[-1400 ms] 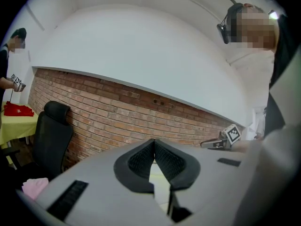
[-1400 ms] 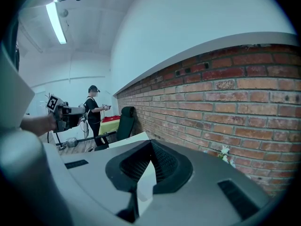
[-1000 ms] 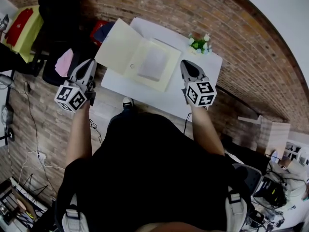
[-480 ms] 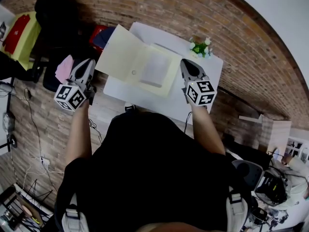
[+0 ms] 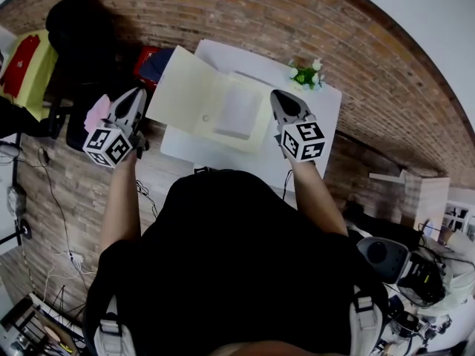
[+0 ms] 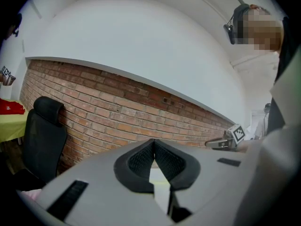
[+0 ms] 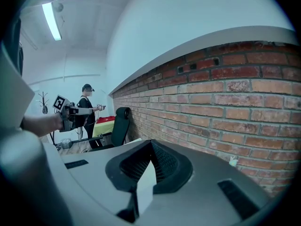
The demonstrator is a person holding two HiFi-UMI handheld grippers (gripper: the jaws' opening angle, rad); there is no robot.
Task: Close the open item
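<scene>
Upper centre of head view: open folder (image 5: 211, 102) on worktop (image 5: 223, 153), left flap overhanging; probably light, floppy card; take flap's free left edge; your left gripper (image 5: 137, 95), right gripper (image 5: 279, 96) both clenched, empty.

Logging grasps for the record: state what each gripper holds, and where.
Nothing. Left gripper and right gripper are both shut and empty, beside the open folder.

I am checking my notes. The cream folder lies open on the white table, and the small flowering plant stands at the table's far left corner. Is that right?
Not quite. The head view shows the small flowering plant at the far right corner of the white table, not the left. The cream folder does lie open on it.
</scene>
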